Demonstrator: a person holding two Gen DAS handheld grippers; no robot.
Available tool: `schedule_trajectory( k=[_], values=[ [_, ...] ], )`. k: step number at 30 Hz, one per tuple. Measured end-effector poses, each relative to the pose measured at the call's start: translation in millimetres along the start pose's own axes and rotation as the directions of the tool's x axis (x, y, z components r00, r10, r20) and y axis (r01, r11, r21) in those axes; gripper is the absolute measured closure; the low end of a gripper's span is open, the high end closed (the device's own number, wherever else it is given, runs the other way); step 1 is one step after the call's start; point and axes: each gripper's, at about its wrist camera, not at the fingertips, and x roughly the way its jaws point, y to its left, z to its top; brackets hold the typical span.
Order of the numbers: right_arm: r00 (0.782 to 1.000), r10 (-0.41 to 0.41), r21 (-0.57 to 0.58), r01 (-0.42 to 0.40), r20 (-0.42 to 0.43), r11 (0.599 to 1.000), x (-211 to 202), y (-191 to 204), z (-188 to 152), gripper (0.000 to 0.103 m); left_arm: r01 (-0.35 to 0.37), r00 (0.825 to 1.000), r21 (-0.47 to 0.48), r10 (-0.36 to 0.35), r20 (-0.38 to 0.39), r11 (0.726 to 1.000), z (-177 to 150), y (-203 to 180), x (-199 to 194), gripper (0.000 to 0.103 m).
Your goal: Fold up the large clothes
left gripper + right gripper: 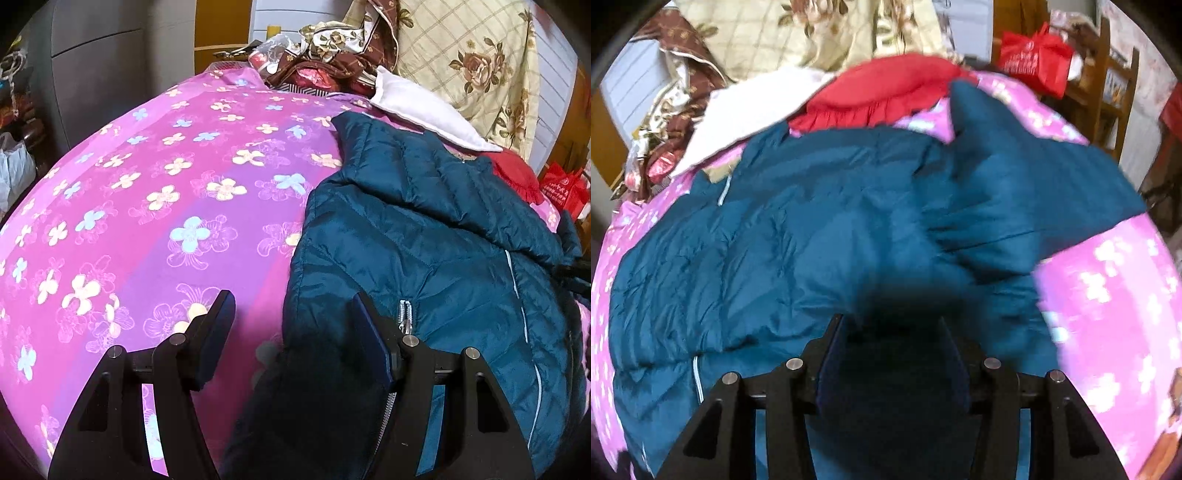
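Observation:
A dark teal quilted puffer jacket point(436, 236) lies on a bed with a pink floral sheet point(147, 192). Its pale zipper point(406, 314) shows near my left gripper point(293, 306), which is open at the jacket's left edge, with a dark fold of jacket between and below the fingers. In the right wrist view the jacket point(812, 229) fills the middle, with one sleeve point(1034, 192) spread to the right. My right gripper point(892, 325) has a bunched fold of the jacket between its fingers; the frame is motion-blurred.
A white pillow point(417, 107), a red cloth point(882, 88) and a heap of floral bedding point(461, 55) lie at the head of the bed. A red bag point(1034, 55) and wooden shelves point(1108, 92) stand at the right. A grey cabinet point(103, 66) stands at the left.

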Motion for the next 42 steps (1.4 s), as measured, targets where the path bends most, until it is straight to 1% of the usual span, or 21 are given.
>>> schedule_trajectory(
  k=[3,6,9,10,11,13,14,15,16,18,19,21,22,24,26,28,30,32,35,41,42],
  values=[
    [1.000,-0.024,0.001,0.024,-0.017,1.000,19,11,1,0.054,0.000,1.000,-0.005,-0.001,-0.011,1.000,1,1,2,0.037],
    [1.000,-0.016,0.011,0.016,-0.012,1.000,15,8,3,0.054,-0.001,1.000,-0.009,0.001,-0.017,1.000,1,0,2,0.037],
    [0.995,-0.010,-0.002,0.010,0.095,1.000,-21,-9,0,0.054,0.006,1.000,-0.013,-0.006,-0.002,1.000,-2,-2,-6,0.037],
    [0.990,-0.009,-0.006,0.010,0.144,1.000,-39,-21,-3,0.054,0.011,1.000,-0.016,-0.010,0.009,1.000,-2,-3,-10,0.037],
    [0.985,0.004,-0.007,-0.003,0.171,1.000,-53,-36,-5,0.054,0.018,0.999,-0.018,-0.017,0.035,1.000,-4,-4,-19,0.037],
    [0.987,0.042,0.025,-0.047,0.154,0.999,-69,-71,-9,0.054,0.015,0.996,-0.013,-0.014,0.084,1.000,-7,-7,-35,0.037],
    [0.990,0.075,0.072,-0.084,0.120,0.994,-74,-99,-11,0.054,0.002,0.993,-0.008,-0.001,0.114,1.000,-10,-11,-45,0.037],
    [0.991,0.092,0.109,-0.103,0.102,0.989,-75,-118,-12,0.054,-0.007,0.992,-0.006,0.008,0.127,1.000,-11,-13,-52,0.037],
    [0.989,0.116,0.175,-0.130,0.088,0.976,-77,-150,-14,0.054,-0.009,0.991,-0.002,0.009,0.135,1.000,-14,-16,-61,0.037],
    [0.984,0.139,0.284,-0.165,0.109,0.945,-78,-209,-20,0.054,0.017,0.991,0.005,-0.017,0.133,1.000,-21,-23,-78,0.037],
    [0.982,0.146,0.317,-0.176,0.118,0.932,-76,-229,-21,0.053,0.018,0.991,0.007,-0.019,0.130,1.000,-25,-26,-85,0.037],
    [0.975,0.187,0.398,-0.219,0.118,0.891,-67,-269,-25,0.053,0.015,0.993,0.005,-0.015,0.114,1.000,-31,-35,-97,0.037],
    [0.969,0.219,0.463,-0.249,0.118,0.851,-57,-293,-28,0.053,0.015,0.994,-0.001,-0.015,0.105,1.000,-33,-40,-101,0.037],
    [0.955,0.257,0.534,-0.296,0.148,0.792,-46,-321,-30,0.053,0.000,0.995,-0.002,0.000,0.100,1.000,-38,-54,-104,0.037],
    [0.943,0.282,0.562,-0.332,0.177,0.757,-36,-335,-27,0.053,-0.014,0.996,0.029,0.012,0.084,0.999,-41,-70,-104,0.037],
    [0.931,0.302,0.582,-0.365,0.206,0.726,-24,-346,-19,0.053,-0.001,0.998,0.053,-0.002,0.061,0.999,-43,-83,-102,0.037],
    [0.922,0.322,0.596,-0.386,0.216,0.704,-13,-351,-9,0.053,0.015,0.999,0.054,-0.018,0.048,0.998,-43,-91,-102,0.037],
    [0.918,0.335,0.618,-0.392,0.213,0.682,5,-357,2,0.053,0.024,0.999,0.057,-0.026,0.040,0.998,-41,-100,-104,0.037],
    [0.913,0.332,0.624,-0.405,0.238,0.668,22,-359,19,0.053,0.028,0.999,0.057,-0.031,0.043,0.998,-36,-107,-107,0.037],
    [0.912,0.305,0.616,-0.411,0.276,0.672,43,-372,56,0.054,0.019,0.999,0.044,-0.020,0.030,0.999,-24,-115,-101,0.037],
    [0.911,0.298,0.618,-0.412,0.285,0.670,46,-375,60,0.059,0.005,1.000,0.041,-0.006,0.027,0.999,-23,-115,-99,0.037]
  ],
)
